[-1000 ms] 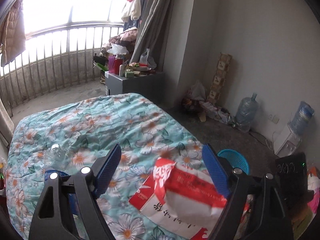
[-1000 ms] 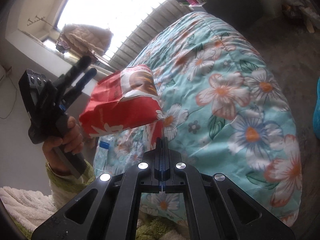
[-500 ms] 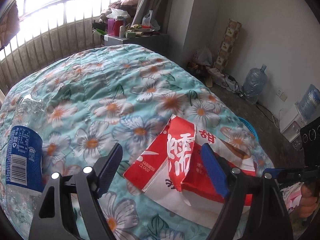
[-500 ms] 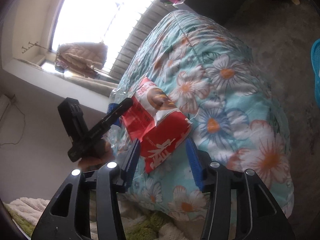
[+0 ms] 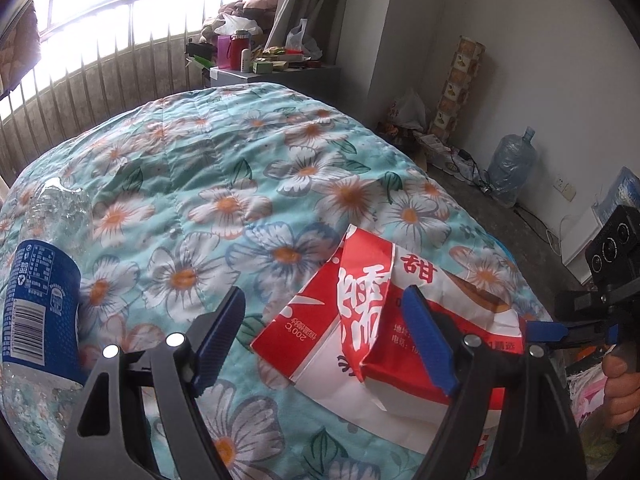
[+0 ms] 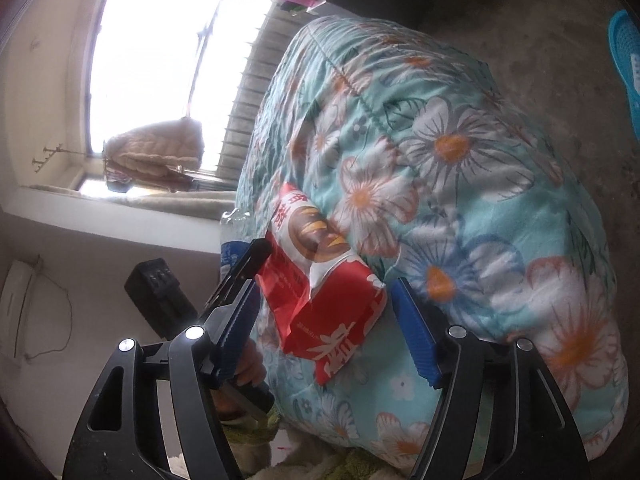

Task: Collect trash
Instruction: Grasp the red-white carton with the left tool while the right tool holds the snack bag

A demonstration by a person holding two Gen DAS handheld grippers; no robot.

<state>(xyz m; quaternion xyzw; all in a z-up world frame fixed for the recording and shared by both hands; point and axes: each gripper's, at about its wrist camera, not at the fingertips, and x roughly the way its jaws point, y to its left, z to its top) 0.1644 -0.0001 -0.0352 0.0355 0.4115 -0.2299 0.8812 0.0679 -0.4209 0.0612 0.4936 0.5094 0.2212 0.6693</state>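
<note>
Lying crumpled on the flowered quilt [image 5: 224, 168] near the bed's edge: the red-and-white paper bag [image 5: 360, 320], straddled loosely by the left hand-held gripper [image 5: 324, 336], jaws wide apart and pressing on nothing. Opening at this moment around the bag's other end: the right hand-held gripper [image 6: 324, 328], pads not clamping it. Possibly sliding off the edge, or tearing if pinched on one thin flap; also waiting beside it, a clear plastic bottle [image 5: 38, 300].

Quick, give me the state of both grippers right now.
Left gripper: open, around the near end of the red paper bag, pads not pressing.
Right gripper: jaws opening, the bag between them but released, lying on the floral quilt.
</note>
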